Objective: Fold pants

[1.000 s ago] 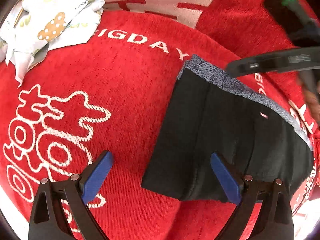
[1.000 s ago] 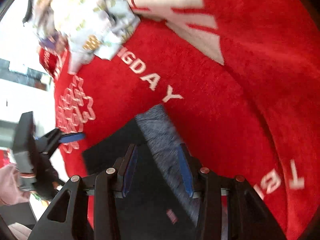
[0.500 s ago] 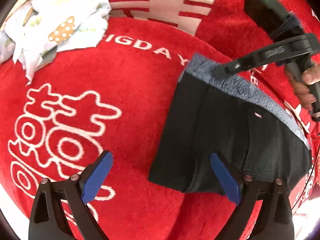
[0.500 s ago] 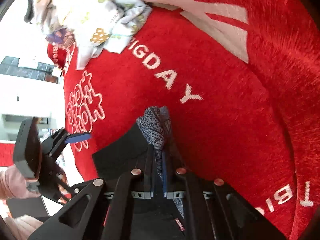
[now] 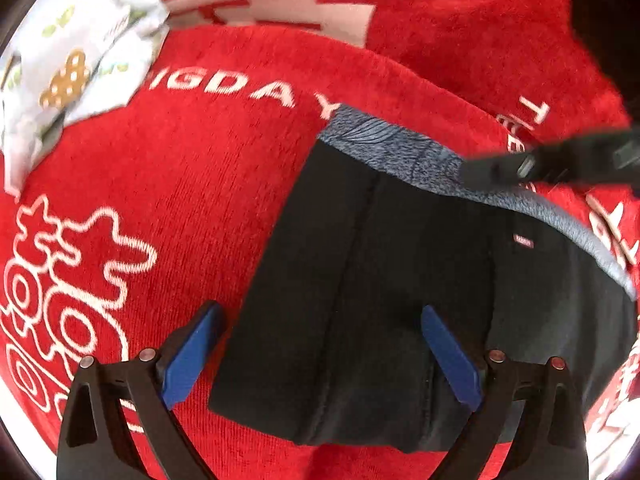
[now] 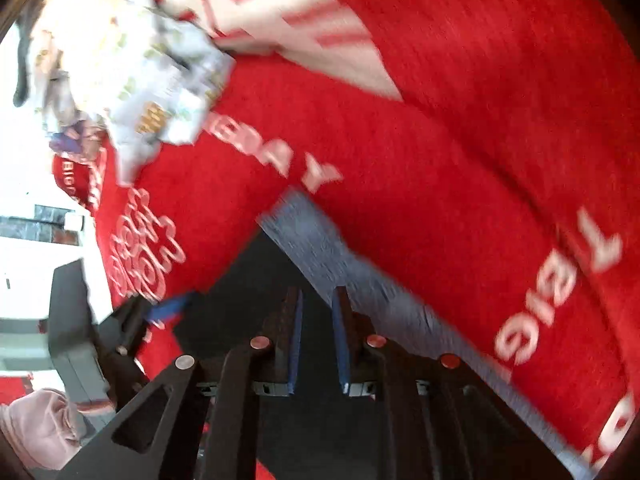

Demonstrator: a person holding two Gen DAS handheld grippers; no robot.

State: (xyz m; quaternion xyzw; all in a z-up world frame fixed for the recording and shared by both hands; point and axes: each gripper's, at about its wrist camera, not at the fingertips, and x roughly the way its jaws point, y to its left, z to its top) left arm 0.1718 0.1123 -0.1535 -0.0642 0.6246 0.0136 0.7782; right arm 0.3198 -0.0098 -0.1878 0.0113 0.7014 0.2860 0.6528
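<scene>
Lying folded on the red blanket (image 5: 208, 184), black pants (image 5: 392, 304) with grey waistband (image 5: 404, 152) toward 1 o'clock. Left hand-held gripper (image 5: 320, 356) spread wide above the 6 o'clock hem, gripping nothing. Right hand-held gripper (image 6: 316, 336) slightly parted beside the waistband, not pinching. Printed white cloth (image 5: 76, 60) at 10 o'clock.

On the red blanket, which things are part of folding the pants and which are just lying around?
Part of the job:
- black pants with grey waistband
- left tool, open over the pants
- right tool, slightly open near the waistband

Just lying about:
- white patterned cloth, bunched at the far corner
- red blanket, only the surface underneath
</scene>
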